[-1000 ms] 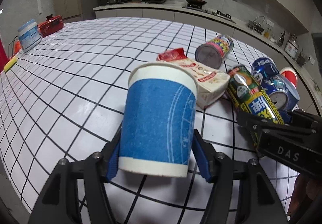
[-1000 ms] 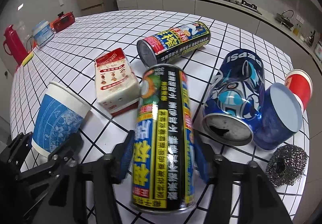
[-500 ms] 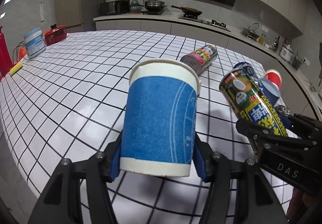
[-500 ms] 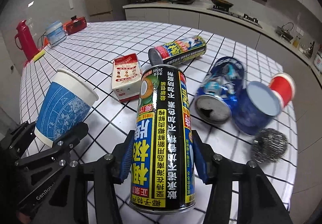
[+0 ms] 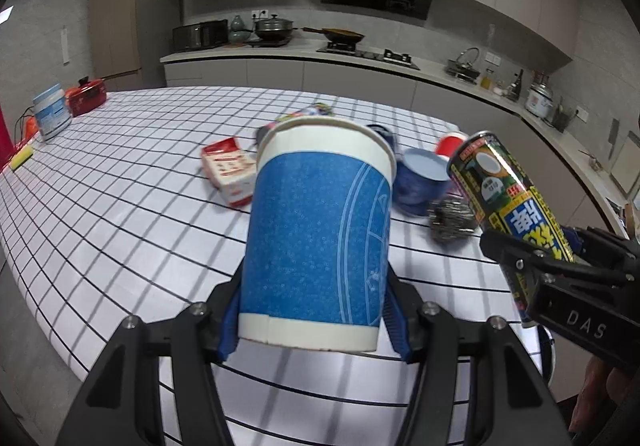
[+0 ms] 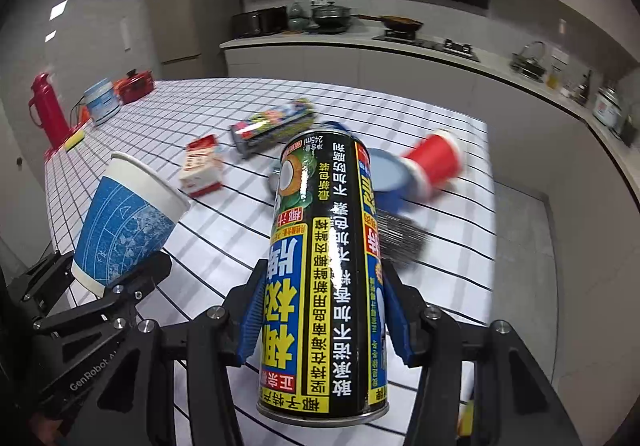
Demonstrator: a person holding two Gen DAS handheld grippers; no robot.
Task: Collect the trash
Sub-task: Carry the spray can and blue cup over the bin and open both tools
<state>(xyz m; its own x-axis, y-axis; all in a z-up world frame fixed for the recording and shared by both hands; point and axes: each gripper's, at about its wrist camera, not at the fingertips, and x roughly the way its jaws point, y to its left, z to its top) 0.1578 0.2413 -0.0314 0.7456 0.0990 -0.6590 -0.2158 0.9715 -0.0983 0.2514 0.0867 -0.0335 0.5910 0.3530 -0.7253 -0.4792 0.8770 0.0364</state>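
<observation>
- My left tongs (image 5: 316, 322) grasp the blue paper cup (image 5: 320, 234), lifted above the bench (image 5: 120, 185).
- My right tongs (image 6: 322, 320) grasp the black can (image 6: 326, 278), also in the air.
- Other trash lies on the bench: a red cup (image 6: 434, 159), a carton (image 6: 202, 167).

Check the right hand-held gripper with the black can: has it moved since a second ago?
Yes. The right hand-held gripper, shut on the black can, has lifted and pulled back: the red-and-white carton now lies farther off.
</observation>
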